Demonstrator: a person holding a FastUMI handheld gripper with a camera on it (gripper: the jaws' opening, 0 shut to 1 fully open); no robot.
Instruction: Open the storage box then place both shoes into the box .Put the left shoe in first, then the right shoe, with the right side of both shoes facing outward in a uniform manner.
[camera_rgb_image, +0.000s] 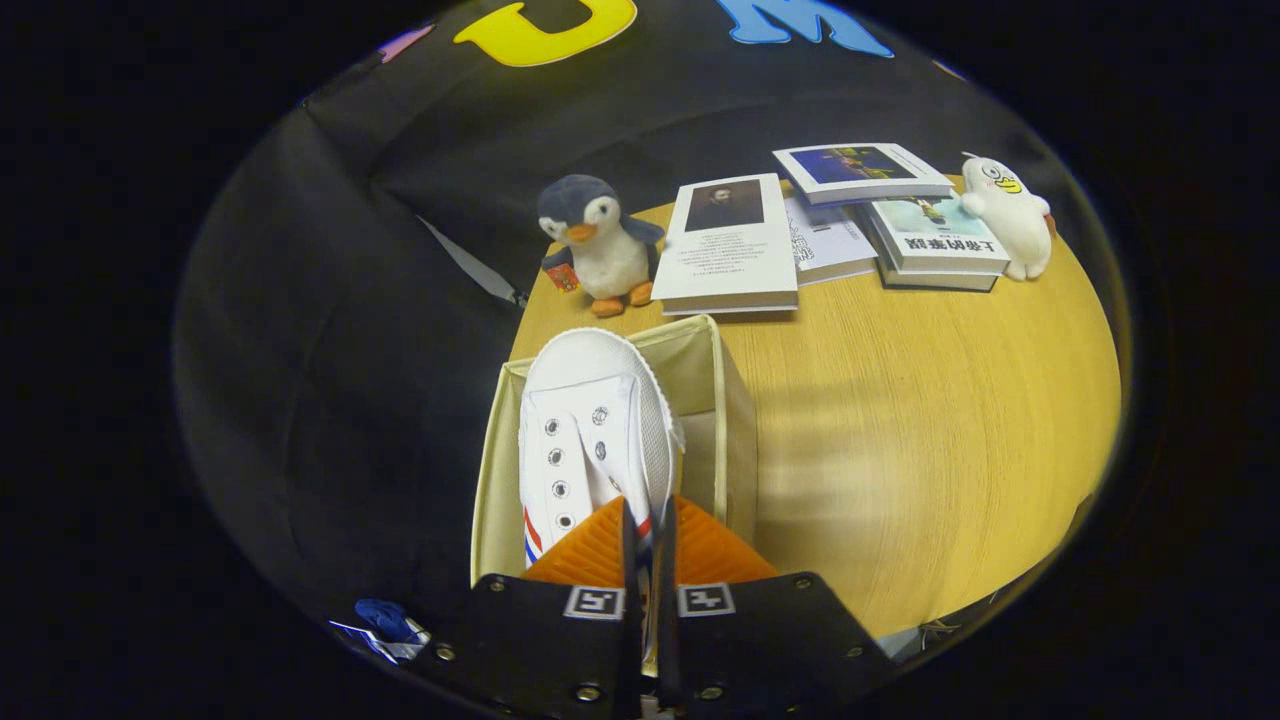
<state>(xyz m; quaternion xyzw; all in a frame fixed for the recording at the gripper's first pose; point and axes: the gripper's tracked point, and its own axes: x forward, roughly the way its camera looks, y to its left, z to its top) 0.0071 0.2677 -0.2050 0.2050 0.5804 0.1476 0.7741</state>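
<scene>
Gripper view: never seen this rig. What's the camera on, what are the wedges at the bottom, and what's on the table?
There is no robot arm here. A person holds a two-finger gripper by hand, and a fisheye camera on it looks forward along the fingers, hence the round, bent picture. The two wedges at the bottom are the fingers of the gripper, nearly closed and pinching the rear edge of a white shoe. The shoe points away from the camera, with its toe over the open beige storage box, so it looks about to go in. The box sits on a round wooden table. Beyond it are a plush penguin, several books and a white plush toy.
</scene>
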